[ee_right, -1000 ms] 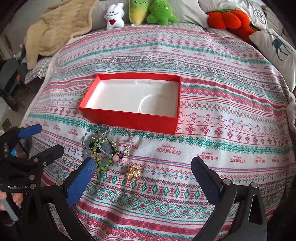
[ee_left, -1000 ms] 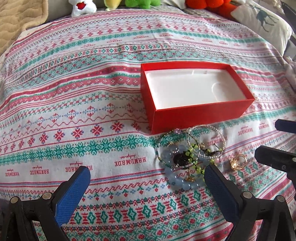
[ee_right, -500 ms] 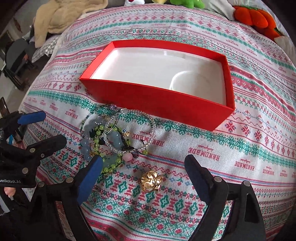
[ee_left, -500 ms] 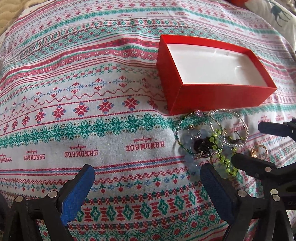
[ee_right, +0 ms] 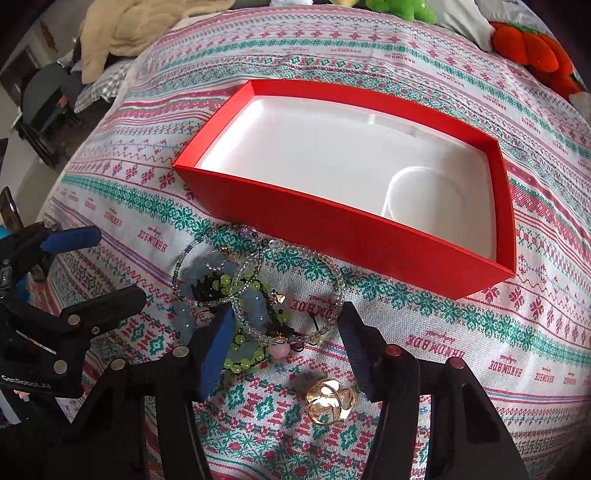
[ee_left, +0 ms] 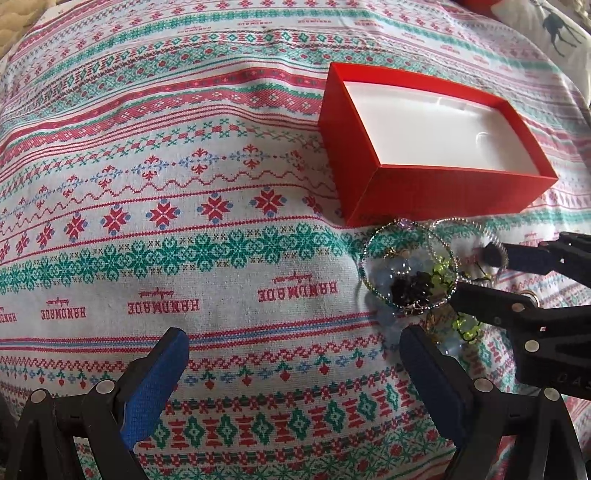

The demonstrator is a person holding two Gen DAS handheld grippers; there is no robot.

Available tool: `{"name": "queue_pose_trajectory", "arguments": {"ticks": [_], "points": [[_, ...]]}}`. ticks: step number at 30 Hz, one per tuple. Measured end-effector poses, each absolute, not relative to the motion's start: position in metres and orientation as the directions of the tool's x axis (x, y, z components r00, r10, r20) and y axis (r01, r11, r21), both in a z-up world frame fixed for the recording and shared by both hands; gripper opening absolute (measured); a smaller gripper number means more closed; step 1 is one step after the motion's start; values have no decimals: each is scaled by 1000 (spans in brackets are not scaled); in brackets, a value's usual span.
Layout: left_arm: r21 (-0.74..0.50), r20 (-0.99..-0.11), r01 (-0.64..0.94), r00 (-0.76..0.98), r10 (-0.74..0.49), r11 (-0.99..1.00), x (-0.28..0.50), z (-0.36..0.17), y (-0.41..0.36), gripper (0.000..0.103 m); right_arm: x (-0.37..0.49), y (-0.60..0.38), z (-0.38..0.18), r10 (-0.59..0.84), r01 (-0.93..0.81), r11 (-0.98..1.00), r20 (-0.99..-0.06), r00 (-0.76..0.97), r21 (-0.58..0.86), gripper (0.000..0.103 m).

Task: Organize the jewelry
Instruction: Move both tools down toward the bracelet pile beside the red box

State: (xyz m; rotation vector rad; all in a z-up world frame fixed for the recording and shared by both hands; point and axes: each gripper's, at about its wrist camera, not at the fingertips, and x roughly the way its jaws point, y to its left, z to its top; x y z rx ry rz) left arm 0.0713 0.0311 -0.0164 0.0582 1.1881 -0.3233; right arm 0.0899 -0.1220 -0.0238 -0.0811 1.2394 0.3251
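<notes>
A tangled pile of beaded bracelets (ee_right: 240, 291) lies on the patterned bedspread just in front of an open red box (ee_right: 369, 236) with an empty white inside. A gold ring (ee_right: 330, 401) lies apart, nearer me. My right gripper (ee_right: 284, 325) is open, low over the pile, its fingers astride the clear-bead bracelet (ee_right: 325, 273). In the left wrist view the pile (ee_left: 410, 273) and the box (ee_left: 443, 195) sit to the right, with the right gripper (ee_left: 476, 271) over the pile. My left gripper (ee_left: 291, 354) is open and empty, left of the pile.
Plush toys (ee_right: 402, 7) and an orange pumpkin cushion (ee_right: 532, 48) line the far edge of the bed. A beige blanket (ee_right: 129, 29) lies at the far left. A deer-print pillow (ee_left: 554, 26) sits beyond the box.
Both grippers have moved forward and lower toward the jewelry. The right gripper's fingers now reach the bracelet pile and have narrowed somewhat. The jewelry and box have not moved.
</notes>
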Motion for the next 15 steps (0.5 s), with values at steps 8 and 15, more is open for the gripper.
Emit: {"name": "queue_pose_trajectory", "arguments": {"ticks": [8, 15], "points": [[-234, -893, 328, 299, -336, 915, 74, -13, 11, 95, 76, -135, -15, 194, -286, 952, -938, 287, 109, 39], [-244, -887, 381, 283, -364, 892, 81, -19, -21, 95, 71, -162, -13, 191, -220, 966, -946, 260, 135, 48]]}}
